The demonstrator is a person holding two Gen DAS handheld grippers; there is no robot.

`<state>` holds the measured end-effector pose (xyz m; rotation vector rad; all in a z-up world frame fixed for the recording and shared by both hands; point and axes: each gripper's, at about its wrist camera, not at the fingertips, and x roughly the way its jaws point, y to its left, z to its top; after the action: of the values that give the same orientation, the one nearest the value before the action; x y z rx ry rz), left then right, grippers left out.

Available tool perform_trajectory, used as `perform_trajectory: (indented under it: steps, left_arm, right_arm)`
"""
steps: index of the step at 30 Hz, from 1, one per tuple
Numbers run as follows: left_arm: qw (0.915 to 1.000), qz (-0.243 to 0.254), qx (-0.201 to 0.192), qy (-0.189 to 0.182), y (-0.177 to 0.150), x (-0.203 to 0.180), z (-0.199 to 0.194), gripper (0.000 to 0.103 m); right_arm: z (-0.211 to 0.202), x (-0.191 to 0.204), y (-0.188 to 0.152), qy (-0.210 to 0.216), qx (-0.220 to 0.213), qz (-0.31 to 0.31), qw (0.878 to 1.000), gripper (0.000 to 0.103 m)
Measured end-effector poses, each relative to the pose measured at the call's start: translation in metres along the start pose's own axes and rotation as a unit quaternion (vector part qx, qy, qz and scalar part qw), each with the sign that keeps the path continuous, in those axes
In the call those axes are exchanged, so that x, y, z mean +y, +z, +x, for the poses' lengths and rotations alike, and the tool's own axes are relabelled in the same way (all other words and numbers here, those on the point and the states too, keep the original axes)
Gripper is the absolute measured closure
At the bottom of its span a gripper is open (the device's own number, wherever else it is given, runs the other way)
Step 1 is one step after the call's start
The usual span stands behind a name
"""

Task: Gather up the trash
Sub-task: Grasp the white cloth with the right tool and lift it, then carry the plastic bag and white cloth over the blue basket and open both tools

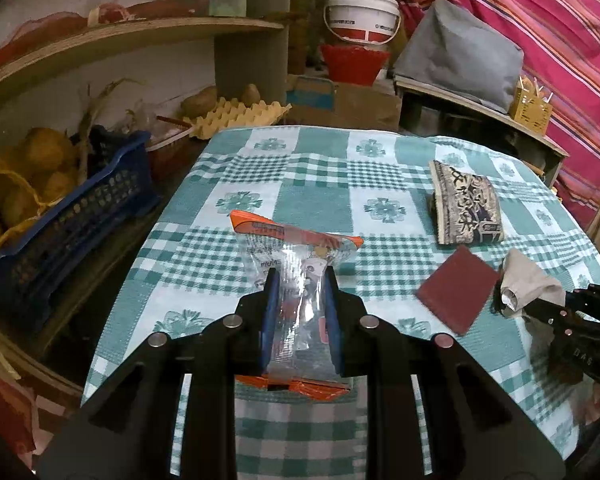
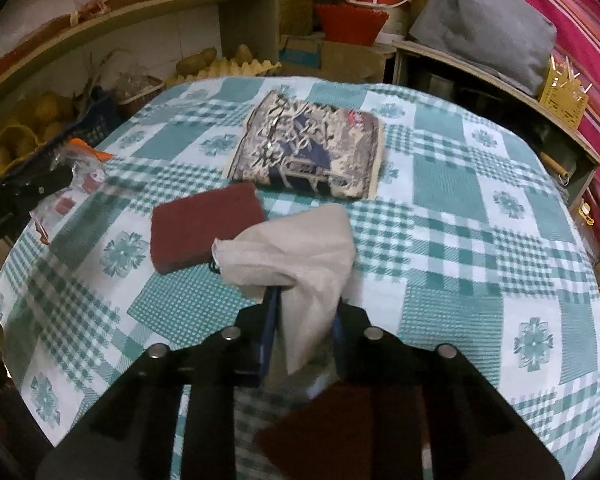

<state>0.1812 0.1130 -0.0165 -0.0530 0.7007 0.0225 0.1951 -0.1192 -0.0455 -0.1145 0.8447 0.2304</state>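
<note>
My left gripper (image 1: 299,280) is shut on a clear plastic wrapper with orange ends (image 1: 296,248) and holds it above the checkered tablecloth (image 1: 320,192). The wrapper also shows in the right wrist view (image 2: 80,168) at the far left. My right gripper (image 2: 306,300) is shut on a crumpled beige tissue (image 2: 292,244), which also shows in the left wrist view (image 1: 528,284). A dark red square pad (image 2: 204,224) lies on the cloth just left of the tissue. A patterned blue-and-cream packet (image 2: 308,152) lies beyond it.
A blue crate (image 1: 72,216) with potatoes stands left of the table. An egg tray (image 1: 236,116) and a white bucket (image 1: 360,16) are behind it. A low shelf with a grey cushion (image 1: 460,52) runs along the right.
</note>
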Motion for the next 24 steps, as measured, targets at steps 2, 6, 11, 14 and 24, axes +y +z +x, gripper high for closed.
perform_trajectory:
  steps: [2,6,11,14,24]
  left_arm:
    - [1.0000,0.002,-0.002,-0.002,0.001,-0.007,-0.001,0.082]
    - [0.9999,0.010,-0.006,-0.009,0.005,-0.022,-0.002,0.082]
    - [0.9995,0.023,-0.010,-0.021,0.009,-0.045,-0.003,0.083]
    - [0.9990,0.030,-0.012,-0.031,0.011,-0.061,-0.003,0.082]
    - [0.9960,0.058,-0.027,-0.063,0.019,-0.121,-0.009,0.083]
  right_arm:
    - [-0.007,-0.009,0.002,0.001,-0.009,0.010,1.000,0.079]
    - [-0.019,-0.029,0.005,-0.010,-0.024,0.026,0.999,0.079]
    - [-0.037,-0.067,0.006,-0.028,-0.042,0.055,0.997,0.079]
    - [-0.048,-0.092,0.004,-0.043,-0.051,0.073,0.995,0.079]
    - [-0.083,-0.165,-0.013,-0.089,-0.070,0.122,0.986,0.079]
